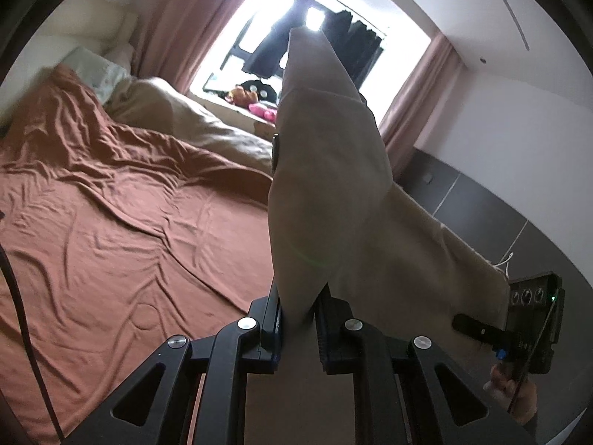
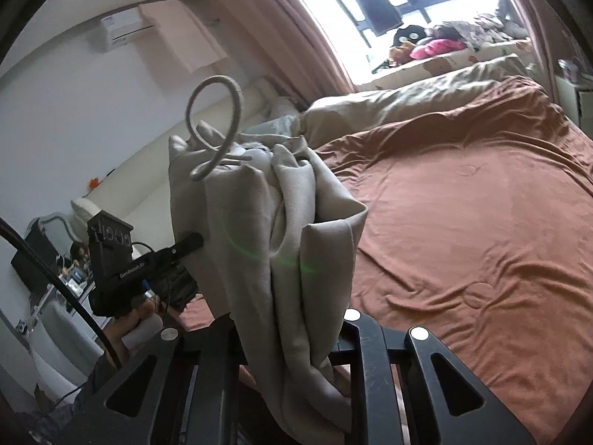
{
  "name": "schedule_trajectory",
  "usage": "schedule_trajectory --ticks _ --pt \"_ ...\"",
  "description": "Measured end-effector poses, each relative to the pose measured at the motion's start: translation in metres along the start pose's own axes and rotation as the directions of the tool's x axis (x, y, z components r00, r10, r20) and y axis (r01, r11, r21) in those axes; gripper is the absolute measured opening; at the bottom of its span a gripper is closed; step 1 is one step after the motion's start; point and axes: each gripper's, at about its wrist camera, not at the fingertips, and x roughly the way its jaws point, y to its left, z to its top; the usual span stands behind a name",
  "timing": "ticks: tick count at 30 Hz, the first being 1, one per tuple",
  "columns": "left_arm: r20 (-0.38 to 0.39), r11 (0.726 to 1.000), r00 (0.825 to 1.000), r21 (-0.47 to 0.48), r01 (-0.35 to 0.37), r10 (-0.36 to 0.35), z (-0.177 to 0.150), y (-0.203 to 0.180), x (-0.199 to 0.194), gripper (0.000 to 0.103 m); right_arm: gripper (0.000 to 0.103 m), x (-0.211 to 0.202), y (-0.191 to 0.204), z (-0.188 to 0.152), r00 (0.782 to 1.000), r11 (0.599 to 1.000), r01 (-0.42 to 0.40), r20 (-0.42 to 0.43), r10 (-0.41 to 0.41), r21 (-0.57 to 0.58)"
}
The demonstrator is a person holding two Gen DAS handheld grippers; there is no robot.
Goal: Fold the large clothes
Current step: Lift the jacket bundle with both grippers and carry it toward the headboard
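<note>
Rust-sheeted bed (image 1: pixel 111 222) lay below; left gripper (image 1: pixel 298 328) and right gripper (image 2: pixel 292 337) fingers each clamped the beige garment (image 1: pixel 333 193) aloft (drawstring (image 2: pixel 218 126) loose), risking slippage from bunched fabric.

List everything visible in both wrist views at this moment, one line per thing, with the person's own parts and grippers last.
Garment: one, beige, held up above the bed between both grippers.
Drawstring: one, pale, looped at the garment's top.
Bed cover: one, rust brown, wrinkled.
Duvet: one, tan, bunched near the window.
Curtains: pink, beside the window.
Air conditioner: one, white, high on the wall.
Soft toys: several, mixed colours, on the sill.
Left gripper: black, shut on the garment.
Right gripper: black, shut on the garment.
Hand: one, holding the right gripper's handle.
</note>
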Motion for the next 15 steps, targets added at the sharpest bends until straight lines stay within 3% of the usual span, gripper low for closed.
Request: schedule_trajectory --ticks 7,15 --pt "0.079 0.999 0.996 -0.007 -0.038 0.039 0.023 0.034 -0.058 0.015 0.014 0.029 0.036 0.016 0.998 0.997 -0.061 -0.008 0.061 -0.052" --pt "0.147 0.992 0.981 -0.025 -0.123 0.126 0.058 0.088 -0.122 0.015 0.014 0.092 0.08 0.037 0.988 0.981 -0.154 -0.044 0.149 -0.114"
